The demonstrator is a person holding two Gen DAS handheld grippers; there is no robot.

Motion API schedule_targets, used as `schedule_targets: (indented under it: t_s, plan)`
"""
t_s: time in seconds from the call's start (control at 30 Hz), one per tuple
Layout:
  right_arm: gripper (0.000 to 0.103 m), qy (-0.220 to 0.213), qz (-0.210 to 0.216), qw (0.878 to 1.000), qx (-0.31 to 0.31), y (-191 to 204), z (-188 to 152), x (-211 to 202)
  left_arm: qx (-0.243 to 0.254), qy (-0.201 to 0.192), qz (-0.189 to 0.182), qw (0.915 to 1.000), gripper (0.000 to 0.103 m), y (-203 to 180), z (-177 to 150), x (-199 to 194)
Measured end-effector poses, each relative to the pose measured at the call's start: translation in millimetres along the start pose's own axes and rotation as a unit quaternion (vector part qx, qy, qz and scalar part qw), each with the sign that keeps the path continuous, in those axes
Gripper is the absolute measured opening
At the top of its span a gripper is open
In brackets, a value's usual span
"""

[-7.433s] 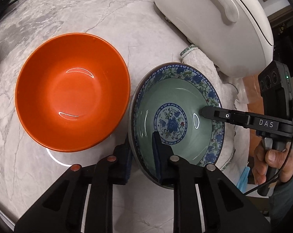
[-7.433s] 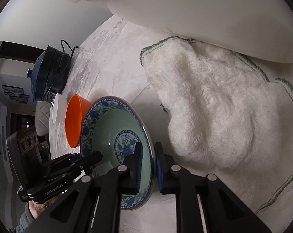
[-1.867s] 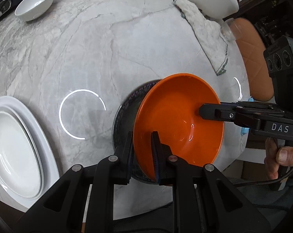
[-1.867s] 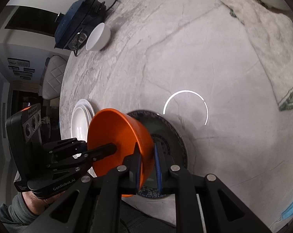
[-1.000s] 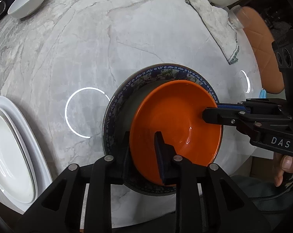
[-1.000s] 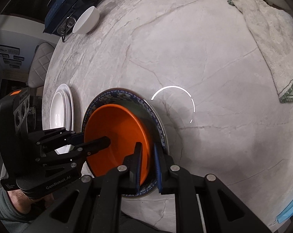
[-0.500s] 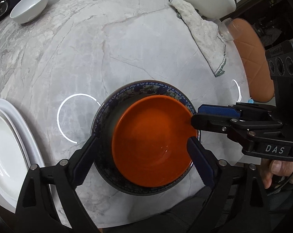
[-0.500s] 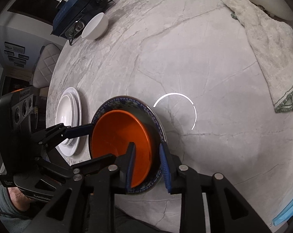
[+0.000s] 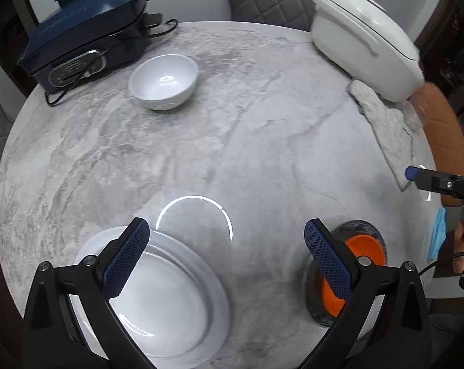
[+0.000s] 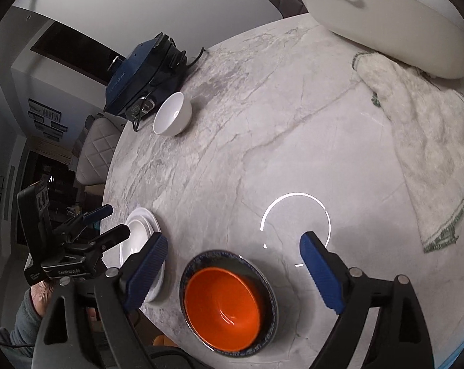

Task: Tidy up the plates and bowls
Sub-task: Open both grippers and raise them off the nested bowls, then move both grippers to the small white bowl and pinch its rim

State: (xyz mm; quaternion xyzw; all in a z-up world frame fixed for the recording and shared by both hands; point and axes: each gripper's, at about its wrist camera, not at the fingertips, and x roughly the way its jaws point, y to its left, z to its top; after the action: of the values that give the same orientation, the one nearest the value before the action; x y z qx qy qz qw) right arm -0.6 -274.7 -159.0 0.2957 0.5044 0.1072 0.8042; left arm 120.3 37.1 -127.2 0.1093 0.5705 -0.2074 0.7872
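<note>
The orange bowl (image 10: 222,313) sits nested inside the blue-patterned bowl (image 10: 264,279) near the table's front edge; both also show at the lower right of the left wrist view, the orange bowl (image 9: 365,247) behind a finger. My right gripper (image 10: 233,272) is open and empty, raised above the nested bowls. My left gripper (image 9: 227,256) is open and empty above the stacked white plates (image 9: 170,301). A small white bowl (image 9: 164,81) stands at the far side of the table. The left gripper (image 10: 106,221) also shows in the right wrist view.
A dark blue electric cooker (image 9: 84,37) with its cord stands at the back left. A white rice cooker (image 9: 364,38) stands at the back right beside a white cloth (image 10: 422,129). The marble table (image 9: 247,141) is round, with chairs around it.
Both grippers have opened wide, let go of the nested bowls and pulled back and up. The left gripper has swung left over the white plates.
</note>
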Motion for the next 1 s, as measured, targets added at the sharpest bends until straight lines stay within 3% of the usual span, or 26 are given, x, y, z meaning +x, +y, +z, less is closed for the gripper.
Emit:
schedule_targets:
  t_s: [0.1,0.27,0.57,0.8,1.0]
  plan:
    - [0.090,-0.004,0.001,1.000,-0.015,15,27,14,-0.023,0.024,0.045,0.9984,0.102,51,17,9]
    - [0.090,0.004,0.013,1.000,-0.025,42,77,50,-0.060,0.007,0.064,0.9962,0.102,125,40,21]
    - [0.090,0.025,0.031,0.999,-0.022,83,157,128,-0.088,0.001,0.063,0.9941,0.102,202,112,62]
    - [0.076,0.044,0.030,0.999,-0.011,90,199,188,-0.101,0.018,-0.012,0.9947,0.101,223,158,115]
    - [0.067,0.067,0.035,0.997,0.006,85,215,223,-0.088,0.033,-0.061,0.9937,0.095,202,175,143]
